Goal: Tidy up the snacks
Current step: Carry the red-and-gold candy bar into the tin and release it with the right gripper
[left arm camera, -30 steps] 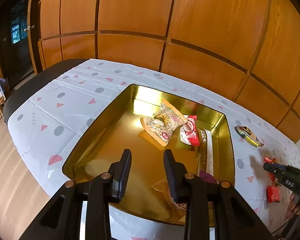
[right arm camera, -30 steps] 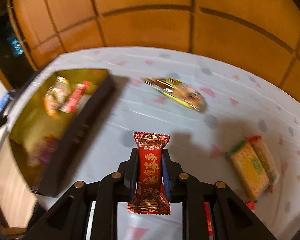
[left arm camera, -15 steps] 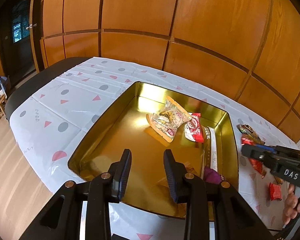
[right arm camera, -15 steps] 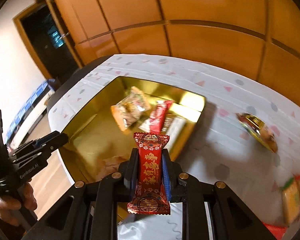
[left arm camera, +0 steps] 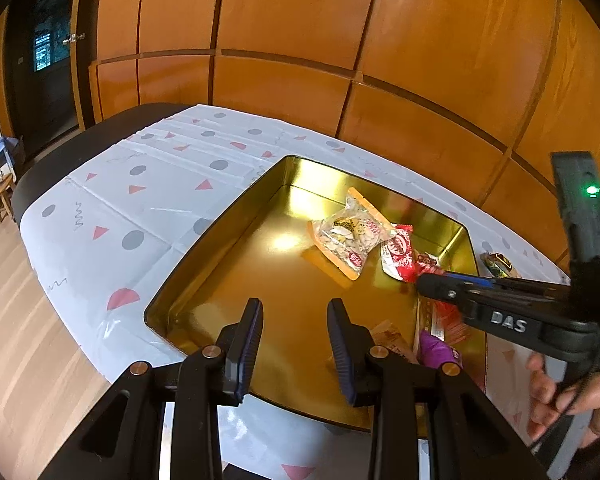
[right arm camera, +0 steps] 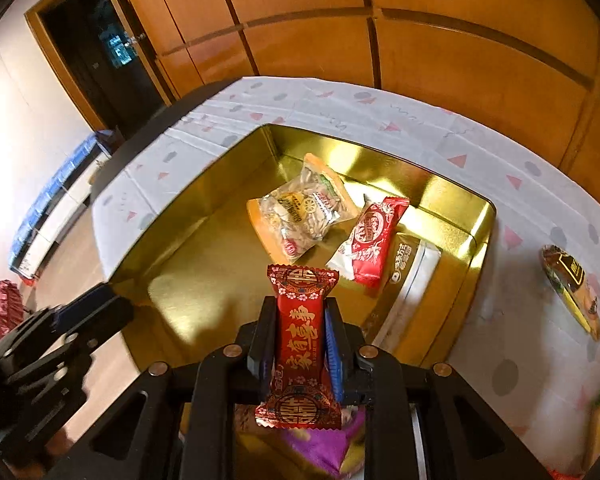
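The gold tin (right arm camera: pixel 452 184) on the counter (right arm camera: pixel 420 120) holds one seed packet (right arm camera: pixel 304 212), one red-and-white wrapper (right arm camera: pixel 370 236), one white box (right arm camera: pixel 408 276) and one purple wrapper (right arm camera: pixel 324 446). The right tongs (right arm camera: pixel 300 344) grip one red candy (right arm camera: pixel 302 344) above the tin. The left tongs (left arm camera: pixel 296 336) gape wide over its near edge.

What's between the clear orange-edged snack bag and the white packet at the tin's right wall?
In the right wrist view, a red-and-white snack packet lies between the orange-edged bag and the white packet, inside the gold tin.
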`<state>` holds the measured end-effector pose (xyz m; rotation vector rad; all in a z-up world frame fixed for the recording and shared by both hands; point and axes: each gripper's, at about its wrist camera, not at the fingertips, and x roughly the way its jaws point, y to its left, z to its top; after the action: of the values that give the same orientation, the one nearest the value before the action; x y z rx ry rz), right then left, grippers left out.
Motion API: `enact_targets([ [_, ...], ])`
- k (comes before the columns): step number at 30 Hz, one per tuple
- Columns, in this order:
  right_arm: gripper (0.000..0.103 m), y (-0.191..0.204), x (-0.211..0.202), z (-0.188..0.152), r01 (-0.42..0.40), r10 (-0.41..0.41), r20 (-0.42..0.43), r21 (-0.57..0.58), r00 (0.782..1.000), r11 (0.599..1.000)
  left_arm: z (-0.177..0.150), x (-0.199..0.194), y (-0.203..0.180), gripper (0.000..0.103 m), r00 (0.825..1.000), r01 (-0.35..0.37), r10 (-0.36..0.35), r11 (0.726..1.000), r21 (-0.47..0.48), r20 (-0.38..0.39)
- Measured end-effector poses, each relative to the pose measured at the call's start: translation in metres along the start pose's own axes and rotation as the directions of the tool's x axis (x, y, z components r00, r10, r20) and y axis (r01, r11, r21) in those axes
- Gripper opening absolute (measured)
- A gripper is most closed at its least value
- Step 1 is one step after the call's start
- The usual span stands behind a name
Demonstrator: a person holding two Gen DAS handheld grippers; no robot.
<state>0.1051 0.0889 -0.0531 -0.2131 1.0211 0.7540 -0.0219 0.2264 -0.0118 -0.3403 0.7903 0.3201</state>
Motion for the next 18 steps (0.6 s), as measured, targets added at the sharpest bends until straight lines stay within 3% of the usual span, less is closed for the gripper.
enact_targets([
  [2,0.042,-0.004,0.006,-0.001,0.013,-0.013,-0.021,0.023,1.000,1.000,0.000,0.001,0.000,0.033,1.000,0.000,0.000,1.000,-0.001,-0.002],
  [7,0.042,-0.005,0.002,-0.012,0.031,-0.030,-0.009,0.004,0.999,1.000,-0.001,0.001,-0.002,0.033,1.000,0.005,-0.005,1.000,0.003,-0.002],
  [18,0.044,0.001,-0.041,-0.033,0.090,-0.087,0.106,-0.026,0.991,0.996,-0.003,-0.007,-0.016,0.033,1.000,0.012,-0.013,0.999,0.053,0.018],
])
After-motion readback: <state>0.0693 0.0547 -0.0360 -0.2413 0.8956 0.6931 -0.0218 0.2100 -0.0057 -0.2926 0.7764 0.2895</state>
